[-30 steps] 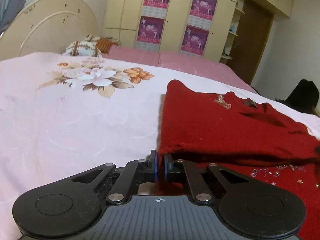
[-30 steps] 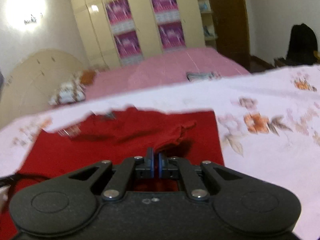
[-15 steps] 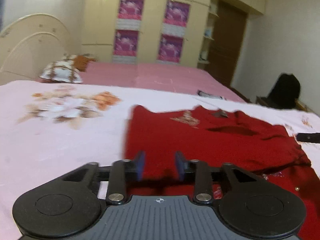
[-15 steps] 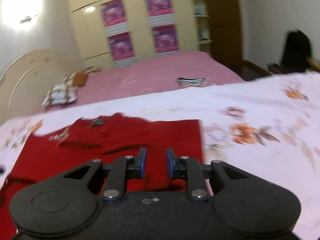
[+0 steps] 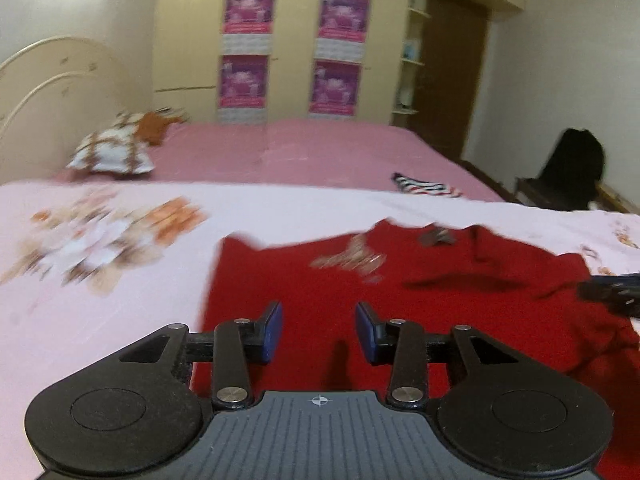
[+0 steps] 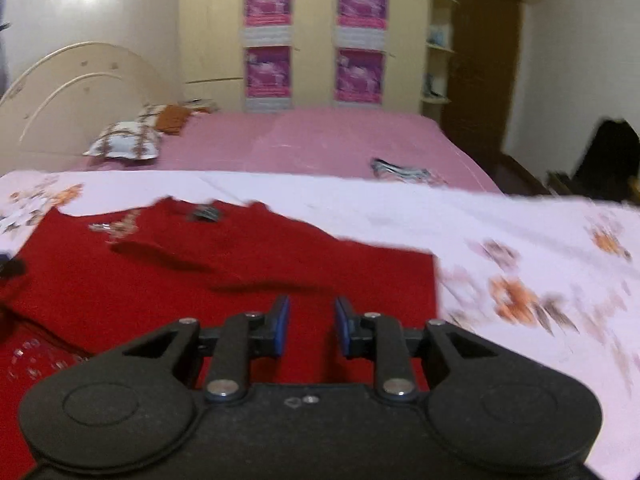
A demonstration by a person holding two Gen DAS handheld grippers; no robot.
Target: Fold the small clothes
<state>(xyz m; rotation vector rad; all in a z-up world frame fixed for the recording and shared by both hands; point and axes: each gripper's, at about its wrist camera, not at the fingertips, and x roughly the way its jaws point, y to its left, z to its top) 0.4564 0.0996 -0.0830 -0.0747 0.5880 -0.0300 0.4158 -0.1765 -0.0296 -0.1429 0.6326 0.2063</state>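
A red knit garment with sparkly decorations lies partly folded on the pale floral bedsheet. It also shows in the right wrist view. My left gripper is open and empty, raised above the garment's left part. My right gripper is open and empty, raised above the garment's right part. The right gripper's tip shows at the right edge of the left wrist view.
A pink bed lies behind, with a patterned pillow and a striped cloth on it. A cream headboard stands at left. A wardrobe with posters and a dark chair stand further back.
Both grippers were shut on the red garment's edge a second ago. They opened, let it go and lifted back. The folded-over layer now lies flat on the garment.
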